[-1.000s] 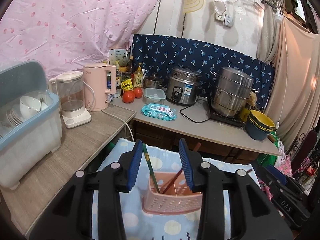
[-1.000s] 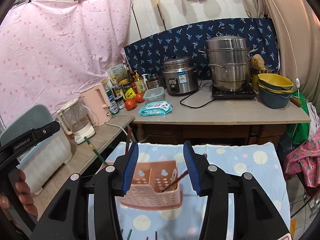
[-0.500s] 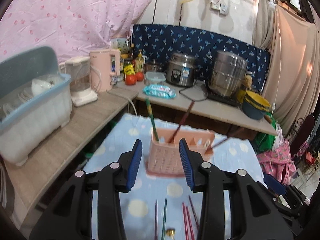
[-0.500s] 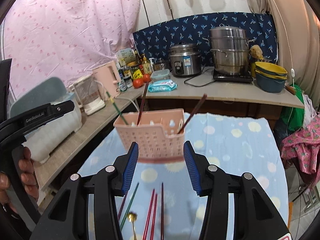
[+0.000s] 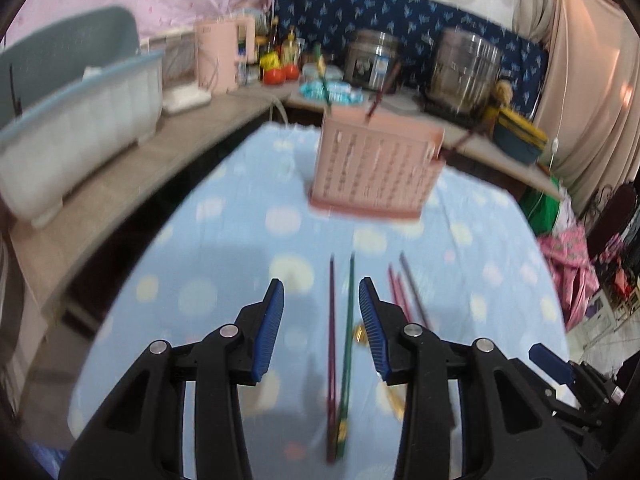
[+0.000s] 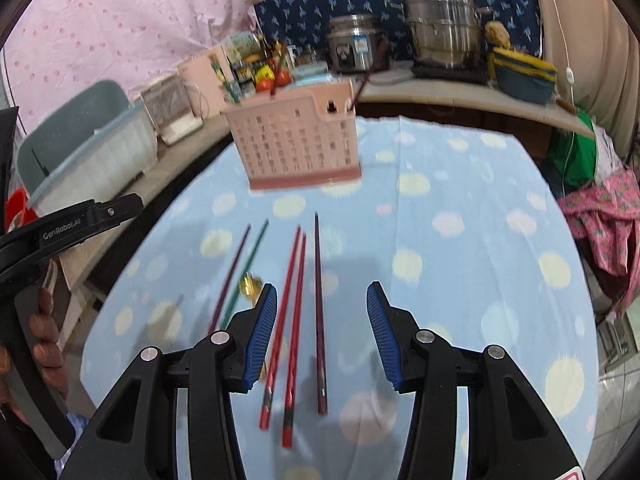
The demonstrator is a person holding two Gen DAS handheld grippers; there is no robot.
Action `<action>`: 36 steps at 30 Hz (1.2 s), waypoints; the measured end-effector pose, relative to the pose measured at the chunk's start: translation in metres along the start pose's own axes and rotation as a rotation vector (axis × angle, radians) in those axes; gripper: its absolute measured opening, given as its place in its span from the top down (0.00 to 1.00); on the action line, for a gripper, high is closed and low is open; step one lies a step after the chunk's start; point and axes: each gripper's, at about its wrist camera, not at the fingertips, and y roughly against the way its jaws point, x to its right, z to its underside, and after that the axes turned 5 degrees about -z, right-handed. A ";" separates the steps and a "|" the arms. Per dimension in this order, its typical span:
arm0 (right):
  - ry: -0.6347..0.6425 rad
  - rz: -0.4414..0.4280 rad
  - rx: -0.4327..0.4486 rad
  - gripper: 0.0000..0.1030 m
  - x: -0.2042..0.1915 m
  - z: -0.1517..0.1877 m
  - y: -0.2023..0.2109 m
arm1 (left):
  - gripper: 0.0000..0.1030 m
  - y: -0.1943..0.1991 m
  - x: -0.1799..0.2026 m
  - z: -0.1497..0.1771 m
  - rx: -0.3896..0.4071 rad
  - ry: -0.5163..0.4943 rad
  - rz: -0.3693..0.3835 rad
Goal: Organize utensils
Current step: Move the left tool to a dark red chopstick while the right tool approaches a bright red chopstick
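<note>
Slim plastic chopsticks, two red (image 6: 289,336), one dark maroon (image 6: 319,320), one purple (image 5: 331,344) and one green (image 5: 347,332), lie loose on the blue dotted tablecloth (image 6: 460,240), long axes running from us toward the pink slotted plastic utensil basket (image 6: 296,144) beyond, tips pointing at it. We judge the pick-up step is at hand: our left gripper (image 5: 322,328) hangs spread above the purple and green pair, our right gripper (image 6: 316,336) spread above the red pair and the maroon stick. Next we must lower, pinch one stick across its width, and lift it into the basket.
</note>
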 end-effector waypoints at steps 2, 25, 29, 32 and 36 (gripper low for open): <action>-0.006 0.003 -0.038 0.55 0.002 0.015 -0.006 | 0.64 -0.008 -0.003 0.023 -0.047 -0.001 0.001; 0.012 0.017 -0.175 0.66 0.002 0.071 -0.042 | 0.64 -0.035 -0.007 0.108 -0.240 -0.025 0.028; 0.006 0.016 -0.179 0.66 0.003 0.071 -0.044 | 0.64 -0.037 -0.005 0.108 -0.246 -0.029 0.032; -0.001 0.014 -0.185 0.67 0.005 0.072 -0.046 | 0.64 -0.040 -0.003 0.108 -0.242 -0.037 0.024; -0.003 0.010 -0.190 0.69 0.005 0.072 -0.048 | 0.64 -0.043 -0.003 0.107 -0.238 -0.039 0.019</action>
